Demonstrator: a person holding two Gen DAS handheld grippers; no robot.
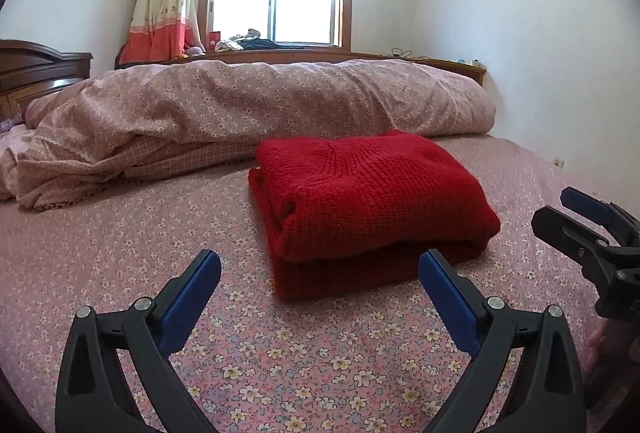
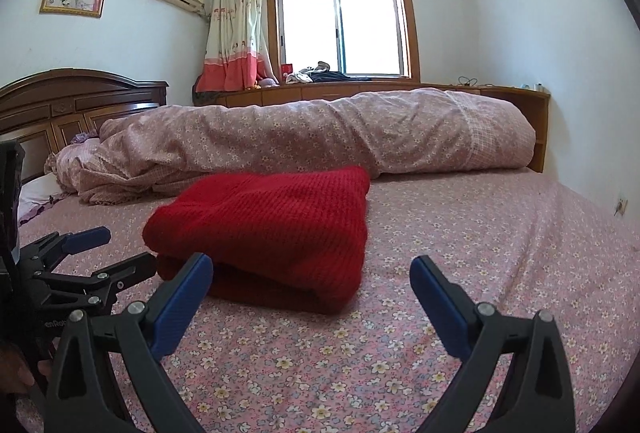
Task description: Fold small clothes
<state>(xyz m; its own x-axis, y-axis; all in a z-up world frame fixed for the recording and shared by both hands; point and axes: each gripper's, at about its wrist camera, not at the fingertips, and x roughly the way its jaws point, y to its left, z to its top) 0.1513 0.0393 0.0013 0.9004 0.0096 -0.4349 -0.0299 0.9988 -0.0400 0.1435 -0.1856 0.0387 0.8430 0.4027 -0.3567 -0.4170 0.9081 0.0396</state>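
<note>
Behind the folded red sweater (image 1: pixel 368 201) lies a rolled quilt (image 1: pixel 256 105); both hand-held grippers (image 1: pixel 320 277) (image 2: pixel 312 273) spread, empty.

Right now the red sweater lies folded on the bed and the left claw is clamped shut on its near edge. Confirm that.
Not quite. The red sweater does lie folded on the bed, but the left claw is not clamped on it: its jaws stand wide open, short of the near edge, gripping nothing. The left wrist view shows this.

Folded red knit sweater (image 1: pixel 368 201) on floral bedsheet (image 1: pixel 280 353)
</note>
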